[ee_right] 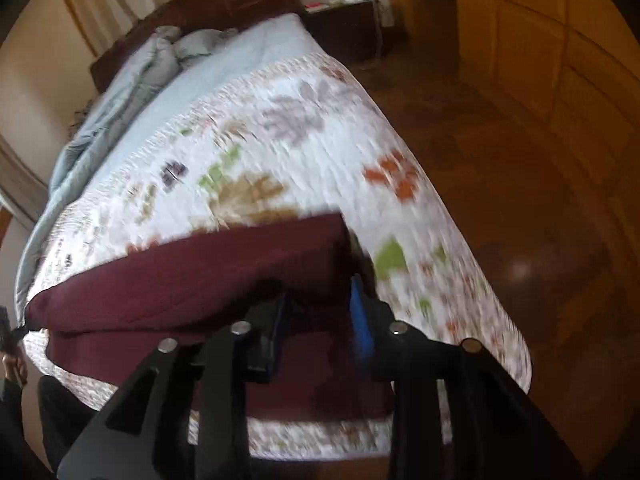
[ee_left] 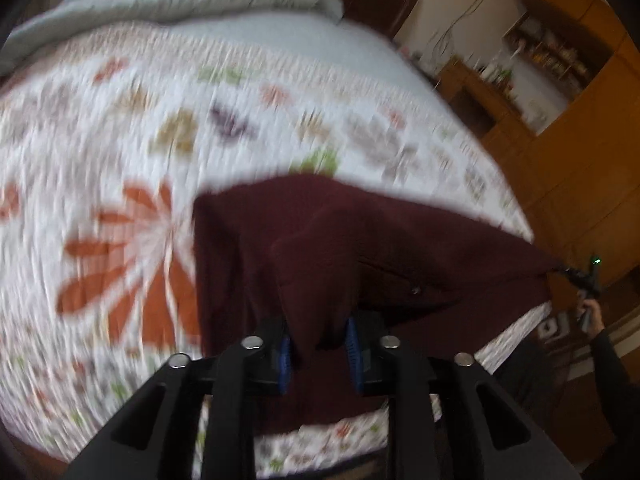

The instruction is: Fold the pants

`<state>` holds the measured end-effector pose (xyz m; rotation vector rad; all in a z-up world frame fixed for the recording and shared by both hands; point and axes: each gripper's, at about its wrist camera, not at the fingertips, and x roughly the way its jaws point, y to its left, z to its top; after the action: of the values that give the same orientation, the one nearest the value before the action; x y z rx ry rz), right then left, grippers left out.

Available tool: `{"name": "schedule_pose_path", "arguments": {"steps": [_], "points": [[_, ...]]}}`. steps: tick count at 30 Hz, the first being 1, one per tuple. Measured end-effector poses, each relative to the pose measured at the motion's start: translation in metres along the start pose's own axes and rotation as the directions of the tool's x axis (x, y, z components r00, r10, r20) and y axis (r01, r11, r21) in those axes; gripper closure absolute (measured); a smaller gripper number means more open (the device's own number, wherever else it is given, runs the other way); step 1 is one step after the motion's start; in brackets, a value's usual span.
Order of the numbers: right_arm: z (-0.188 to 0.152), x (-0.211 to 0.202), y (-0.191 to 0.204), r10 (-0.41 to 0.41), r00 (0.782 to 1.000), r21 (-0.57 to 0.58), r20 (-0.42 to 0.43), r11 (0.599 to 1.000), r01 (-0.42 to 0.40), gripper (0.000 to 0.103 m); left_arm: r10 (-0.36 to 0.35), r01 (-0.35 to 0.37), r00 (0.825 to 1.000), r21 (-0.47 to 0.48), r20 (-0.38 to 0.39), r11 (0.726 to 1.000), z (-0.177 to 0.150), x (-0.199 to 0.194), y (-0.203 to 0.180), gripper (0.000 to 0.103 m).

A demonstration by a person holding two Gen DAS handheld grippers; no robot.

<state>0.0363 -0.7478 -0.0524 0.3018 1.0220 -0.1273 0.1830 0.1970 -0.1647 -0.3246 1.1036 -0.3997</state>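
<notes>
Left gripper (ee_left: 318, 350): black frame, blue finger pads (ee_left: 285, 362); jaws clamped on a bunched corner of the maroon pants (ee_left: 360, 240), cloth pinched between the pads and rising from them in a peaked fold.

Right gripper (ee_right: 320, 320): same build, blue pads (ee_right: 360, 320); jaws closed on the opposite corner of the pants (ee_right: 192, 280). Also visible at the far right of the left wrist view (ee_left: 582, 276), small, with a green light lit, the edge of the cloth drawn taut to its tip.

Pants: dark maroon, stretched between both grippers, held raised at the near edge of the bed; a lower layer lies on the quilt beneath the lifted one. One small button shows on the fabric in the left wrist view.

Quilt (ee_left: 120, 140): white, printed with orange, green, purple and tan leaves; covers the bed's near part. Blurred in both views.

Duvet (ee_right: 132, 80): pale blue-grey, bunched at the far end of the bed.

Floor (ee_right: 520, 220): brown wood, glossy.

Cabinets (ee_left: 592, 128): wooden, beside the bed.
</notes>
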Motion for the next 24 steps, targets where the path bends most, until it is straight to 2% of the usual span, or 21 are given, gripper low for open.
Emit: {"name": "schedule_pose_path", "arguments": {"steps": [1,2,4,6,8,10,13,16,18,21,24], "points": [[-0.011,0.003,-0.004,-0.017,1.0,0.027,-0.012,0.999,0.017,0.056,0.026,-0.027,0.999,-0.021,-0.038,0.999,-0.01,0.009,0.007,0.066],[-0.019,0.005,-0.007,-0.023,0.999,0.054,-0.026,0.998,0.024,0.049,0.052,-0.054,0.997,-0.032,-0.061,0.998,-0.017,0.014,0.012,0.059],[-0.035,0.007,-0.018,-0.006,0.999,0.146,-0.054,0.989,0.014,0.047,0.101,-0.106,0.992,-0.062,-0.078,0.992,-0.027,0.012,0.021,0.033],[-0.052,0.002,-0.03,0.039,0.997,0.268,-0.069,0.963,-0.019,0.042,0.112,-0.119,0.99,-0.082,-0.084,0.989,-0.036,0.005,0.027,0.028],[-0.067,-0.006,-0.04,0.106,0.993,0.382,-0.051,0.921,-0.079,0.042,0.174,-0.181,0.981,-0.082,-0.085,0.98,-0.043,-0.008,0.029,0.027],[-0.08,-0.014,-0.044,0.192,0.981,0.485,-0.008,0.859,-0.164,0.041,0.252,-0.258,0.965,-0.096,-0.07,0.961,-0.051,-0.024,0.031,0.027],[-0.089,-0.015,-0.035,0.31,0.948,0.551,0.064,0.782,-0.293,0.038,0.265,-0.264,0.964,-0.212,-0.022,0.941,-0.059,-0.051,0.041,0.027],[-0.084,-0.001,-0.022,0.357,0.93,0.577,0.089,0.742,-0.341,0.038,0.185,-0.16,0.98,-0.27,0.069,0.95,-0.062,-0.072,0.029,0.024],[-0.075,0.011,-0.021,0.351,0.931,0.589,0.097,0.734,-0.338,0.037,0.079,-0.034,0.987,-0.296,0.142,0.955,-0.061,-0.075,0.013,0.016],[-0.067,0.035,-0.027,0.359,0.927,0.632,0.109,0.694,-0.344,0.037,-0.066,0.13,0.982,-0.374,0.178,0.918,-0.06,-0.056,0.0,0.015],[-0.062,0.051,-0.032,0.363,0.923,0.663,0.127,0.661,-0.352,0.037,-0.123,0.186,0.979,-0.455,0.165,0.871,-0.056,-0.025,0.0,0.015]]}}
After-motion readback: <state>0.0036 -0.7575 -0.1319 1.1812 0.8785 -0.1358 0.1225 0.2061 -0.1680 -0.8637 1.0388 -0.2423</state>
